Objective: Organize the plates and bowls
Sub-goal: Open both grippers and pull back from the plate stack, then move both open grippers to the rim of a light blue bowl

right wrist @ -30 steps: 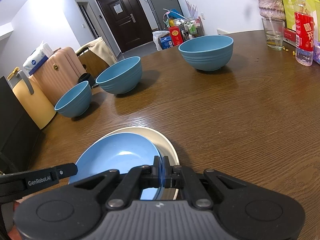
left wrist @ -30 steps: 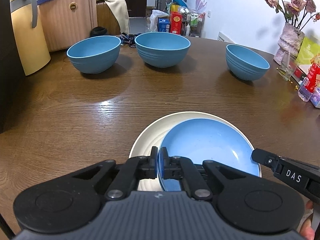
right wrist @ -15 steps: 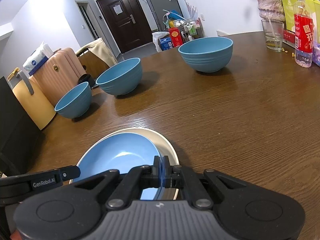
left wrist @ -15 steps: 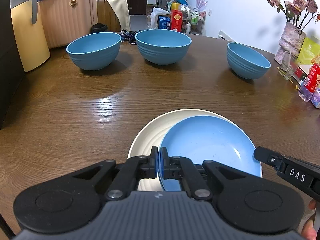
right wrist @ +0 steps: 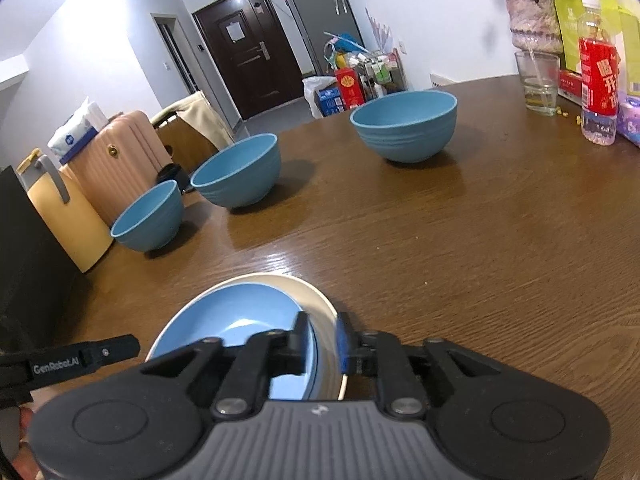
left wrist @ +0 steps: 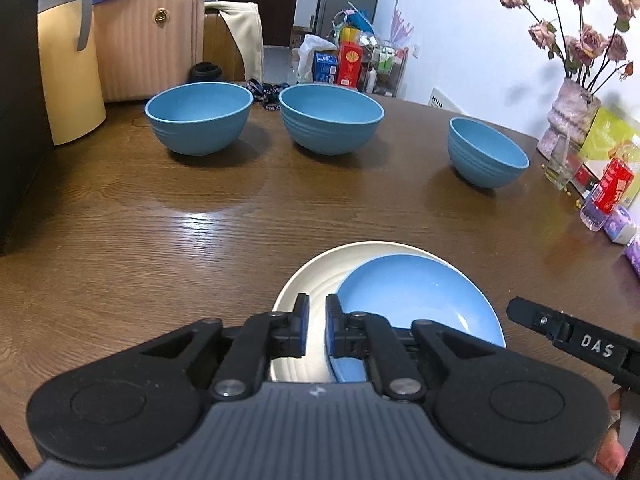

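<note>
- The left claw (left wrist: 316, 316) has its jaws opening; the pads stand apart over the cream plate (left wrist: 308, 280), just beside the near-left rim of the blue plate (left wrist: 412, 300), pressing on neither.
- The right claw (right wrist: 323, 334) also has its jaws opening, with the right-hand rims of both plates in the gap and no pad visibly pressing.
- The blue plate lies on the cream plate, shifted to its right side, at the near edge of the wooden surface (left wrist: 200, 248).
- Three blue bowls stand well apart from the plates along the far side: one at the left (left wrist: 199, 117), one in the middle (left wrist: 331, 117), one at the right (left wrist: 486, 151).
- Writing: "DAS" on the right claw's side as seen from the left wrist; "GenRobot.AI" on the left claw's side as seen from the right wrist.
- A red-labelled bottle (right wrist: 598, 76) carries large characters, only partly legible.
- The near parts of both plates are hidden behind the claw bodies; a fingertip (left wrist: 610, 458) is cut off at the frame corner.
</note>
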### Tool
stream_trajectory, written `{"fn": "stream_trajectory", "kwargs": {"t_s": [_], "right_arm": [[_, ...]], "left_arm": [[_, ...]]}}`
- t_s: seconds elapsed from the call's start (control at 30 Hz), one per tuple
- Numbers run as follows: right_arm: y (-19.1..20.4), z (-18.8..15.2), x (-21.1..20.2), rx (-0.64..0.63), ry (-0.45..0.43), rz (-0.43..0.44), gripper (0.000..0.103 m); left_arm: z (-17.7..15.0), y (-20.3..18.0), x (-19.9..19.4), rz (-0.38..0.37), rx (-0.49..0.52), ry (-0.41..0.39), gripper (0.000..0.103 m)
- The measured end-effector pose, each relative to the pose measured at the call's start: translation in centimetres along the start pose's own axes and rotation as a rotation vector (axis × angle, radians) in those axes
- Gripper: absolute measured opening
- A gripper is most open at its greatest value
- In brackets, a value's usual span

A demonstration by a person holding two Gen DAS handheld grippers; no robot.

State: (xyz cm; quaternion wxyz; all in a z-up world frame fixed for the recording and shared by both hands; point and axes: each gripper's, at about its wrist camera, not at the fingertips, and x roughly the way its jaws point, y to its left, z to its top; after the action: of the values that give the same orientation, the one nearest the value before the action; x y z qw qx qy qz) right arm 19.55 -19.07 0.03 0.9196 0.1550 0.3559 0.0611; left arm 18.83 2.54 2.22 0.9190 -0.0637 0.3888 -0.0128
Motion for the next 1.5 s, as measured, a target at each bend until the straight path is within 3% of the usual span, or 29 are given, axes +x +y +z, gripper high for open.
{"fn": "stream_trajectory", "kwargs": {"t_s": [0.03,0.07,0.1,0.17,0.23,0.27,0.57,0.87,1.2,1.5], "right_arm": [[0.0,0.1,-0.2,-0.002,-0.008,0.000,0.039],[0.0,0.1,-0.5,-0.005,-0.021,0.003,0.057],[0.0,0.1,-0.8,-0.009,-0.033,0.007,0.074],[0.1,0.2,-1.4,-0.014,-0.064,0.014,0.093],[0.2,0.2,-1.9,-0.021,-0.089,0.019,0.101],[0.3,0.2,-2.1,-0.025,-0.099,0.019,0.103],[2.1,0.4,-3.3,-0.110,-0.125,0.064,0.103],[5.6,0.6,-3.2,-0.207,-0.111,0.131,0.103],[10.9,3.7,-2.2,-0.298,-0.077,0.155,0.103],[16.8,8.7,1.0,-0.301,-0.001,0.192,0.103]], "left_arm": [[-0.1,0.2,-0.3,0.004,-0.002,-0.010,0.035],[-0.2,0.4,-0.6,0.012,-0.005,-0.027,0.055],[-0.3,0.4,-1.1,0.025,-0.004,-0.050,0.060],[-0.5,0.6,-2.0,0.048,0.002,-0.086,0.079],[-0.7,1.0,-2.8,0.057,-0.008,-0.113,0.100],[-0.8,1.3,-3.3,0.066,-0.018,-0.136,0.103],[-0.9,3.2,-6.5,0.118,-0.038,-0.255,0.103],[-0.4,4.9,-8.2,0.148,-0.046,-0.291,0.103],[2.2,8.3,-9.0,0.193,-0.090,-0.284,0.103],[7.5,12.2,-8.4,0.205,-0.184,-0.217,0.103]]}}
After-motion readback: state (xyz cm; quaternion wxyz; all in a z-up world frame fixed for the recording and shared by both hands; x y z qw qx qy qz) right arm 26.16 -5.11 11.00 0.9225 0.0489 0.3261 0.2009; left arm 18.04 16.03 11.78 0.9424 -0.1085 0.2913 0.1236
